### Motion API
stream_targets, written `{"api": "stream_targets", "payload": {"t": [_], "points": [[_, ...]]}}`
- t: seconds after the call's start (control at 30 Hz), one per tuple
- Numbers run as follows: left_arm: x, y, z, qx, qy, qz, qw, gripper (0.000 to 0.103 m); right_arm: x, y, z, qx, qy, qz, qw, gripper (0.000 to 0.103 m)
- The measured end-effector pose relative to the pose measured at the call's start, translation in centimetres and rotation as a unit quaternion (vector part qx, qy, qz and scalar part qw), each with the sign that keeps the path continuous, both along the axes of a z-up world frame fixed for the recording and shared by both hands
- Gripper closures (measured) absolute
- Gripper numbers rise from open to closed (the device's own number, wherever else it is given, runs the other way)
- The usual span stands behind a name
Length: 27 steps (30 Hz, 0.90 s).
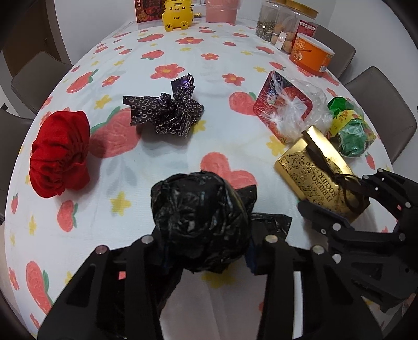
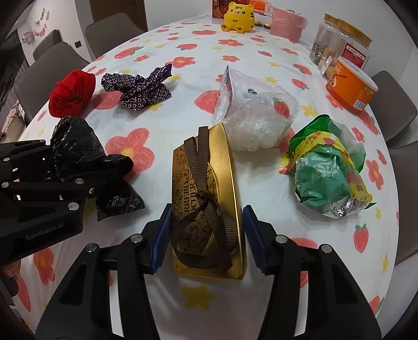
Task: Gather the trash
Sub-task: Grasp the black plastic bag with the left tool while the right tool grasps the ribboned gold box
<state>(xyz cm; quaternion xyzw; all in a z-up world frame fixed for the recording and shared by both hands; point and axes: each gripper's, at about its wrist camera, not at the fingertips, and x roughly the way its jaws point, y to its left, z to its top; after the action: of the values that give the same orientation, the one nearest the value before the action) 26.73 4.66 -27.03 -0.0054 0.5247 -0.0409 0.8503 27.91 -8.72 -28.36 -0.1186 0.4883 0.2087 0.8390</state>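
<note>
My left gripper (image 1: 206,251) is shut on a crumpled black plastic bag (image 1: 201,219), held just above the table; it also shows in the right wrist view (image 2: 78,154). My right gripper (image 2: 207,232) is open, its blue pads on either side of a gold Ferrero Rocher box (image 2: 209,198) with a brown ribbon, a small gap at the right pad. The box also shows in the left wrist view (image 1: 321,172). Other trash lies on the table: a dark patterned wrapper (image 1: 167,109), a clear plastic bag (image 2: 253,112), a green and yellow wrapper (image 2: 329,170).
A red cloth pouch (image 1: 58,154) lies at the left. At the far end stand a yellow tiger toy (image 2: 239,17), a pink box (image 2: 287,24), clear jars (image 2: 339,44) and an orange can (image 2: 351,87). Grey chairs (image 1: 39,78) ring the flowered tablecloth (image 1: 209,62).
</note>
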Motion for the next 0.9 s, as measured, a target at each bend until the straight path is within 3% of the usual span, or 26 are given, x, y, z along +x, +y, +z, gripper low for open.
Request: {"api": "stream_targets", "payload": {"t": [0.9], "points": [[-5.4, 1.0, 4.4, 0.008, -0.043, 0.002, 0.999, 0.068, -3.6, 0.7, 4.9, 0.029, -0.031, -0.005, 0.999, 0.052]]}}
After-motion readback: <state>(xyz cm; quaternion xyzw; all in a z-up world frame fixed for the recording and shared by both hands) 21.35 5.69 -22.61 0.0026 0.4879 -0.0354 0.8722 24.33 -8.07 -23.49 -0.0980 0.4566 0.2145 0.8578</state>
